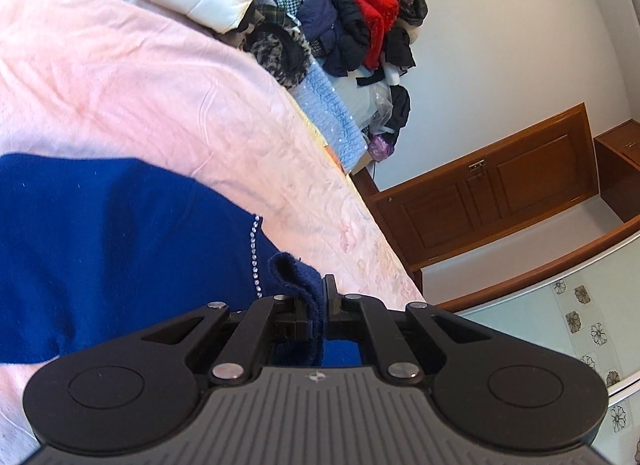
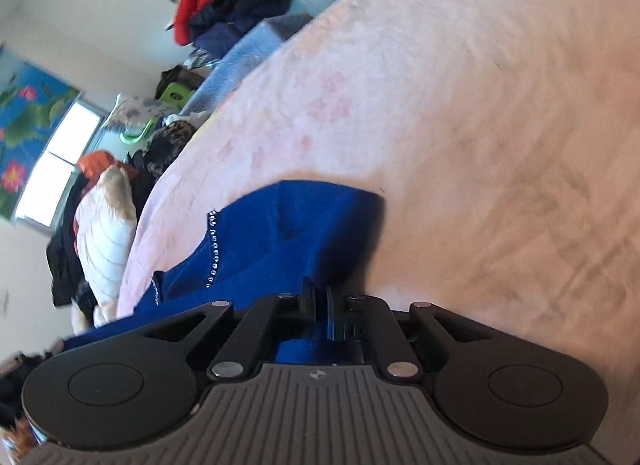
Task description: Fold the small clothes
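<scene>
Both tongs grip the blue garment point(image 1: 120, 249) on the pink bed point(image 1: 140, 77), left tongs point(image 1: 319, 297) pinching an edge, right tongs point(image 2: 319, 297) seemingly a fold (blurred); keep both corners level, taut, then lay across.

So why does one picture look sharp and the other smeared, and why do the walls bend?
Left wrist view: sharp, the blue garment and the pink bedspread evenly lit; the wide lens bows the wooden cabinet. Right wrist view: smeared by motion blur across the bedspread, the window glares white, and the garment casts a dark shadow.
</scene>
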